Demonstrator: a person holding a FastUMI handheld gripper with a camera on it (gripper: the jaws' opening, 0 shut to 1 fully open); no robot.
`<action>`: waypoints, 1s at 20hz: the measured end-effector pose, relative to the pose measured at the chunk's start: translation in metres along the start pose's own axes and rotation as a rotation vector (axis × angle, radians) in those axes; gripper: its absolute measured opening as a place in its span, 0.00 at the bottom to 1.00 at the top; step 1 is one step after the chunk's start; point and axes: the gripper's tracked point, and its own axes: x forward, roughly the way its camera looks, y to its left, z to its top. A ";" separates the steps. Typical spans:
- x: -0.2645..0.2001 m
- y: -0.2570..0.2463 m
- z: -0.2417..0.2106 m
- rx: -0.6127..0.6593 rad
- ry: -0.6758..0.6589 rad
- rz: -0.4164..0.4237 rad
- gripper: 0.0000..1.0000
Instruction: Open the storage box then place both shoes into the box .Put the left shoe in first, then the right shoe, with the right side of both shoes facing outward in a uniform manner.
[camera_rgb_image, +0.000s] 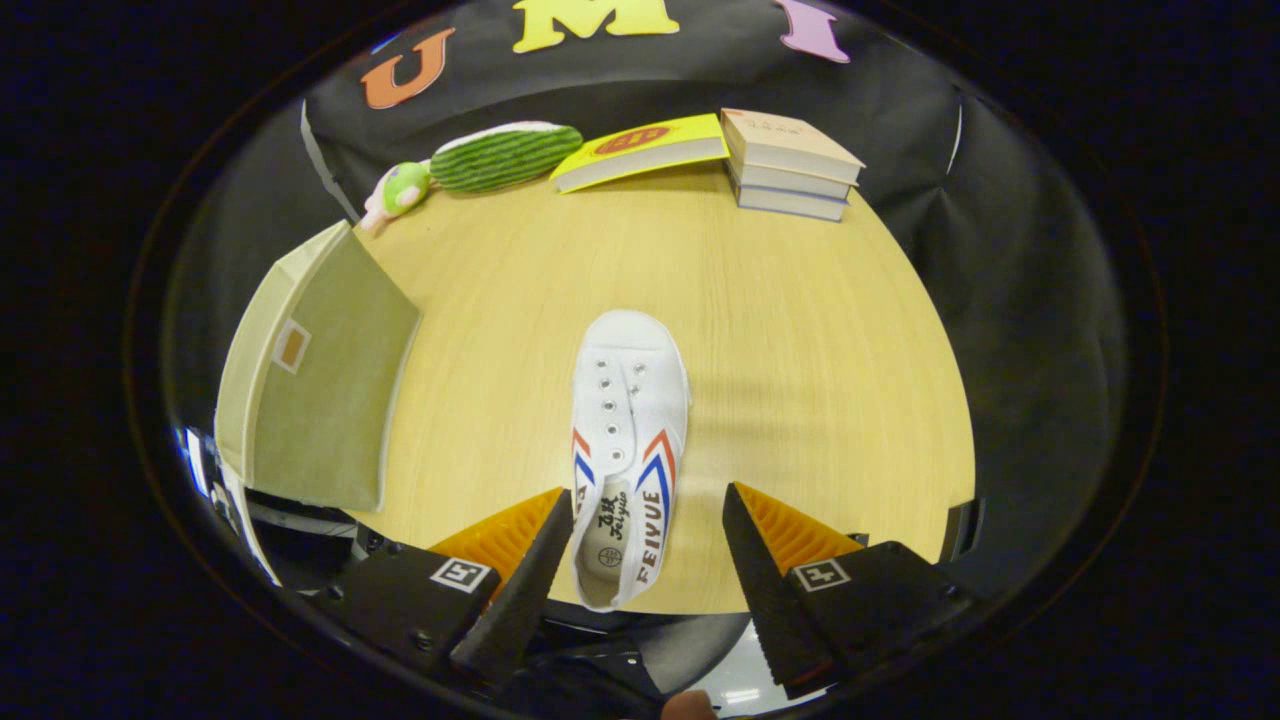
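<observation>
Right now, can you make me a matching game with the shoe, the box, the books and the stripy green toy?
Things:
1. white shoe
2. storage box
3. stack of books
4. green striped plush toy

Places:
A. at the table's far edge, right of the yellow book
B. heel end between the open fingers, toe pointing away
C. at the table's far edge, left of the yellow book
D. on the table's side edge, left of the shoe

Pairs: 1-B, 2-D, 3-A, 4-C
</observation>
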 end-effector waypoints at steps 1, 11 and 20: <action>0.007 -0.004 -0.007 0.007 0.035 0.000 0.94; 0.051 0.006 -0.013 0.152 0.161 0.126 0.50; 0.044 0.008 -0.012 0.286 0.120 0.178 0.08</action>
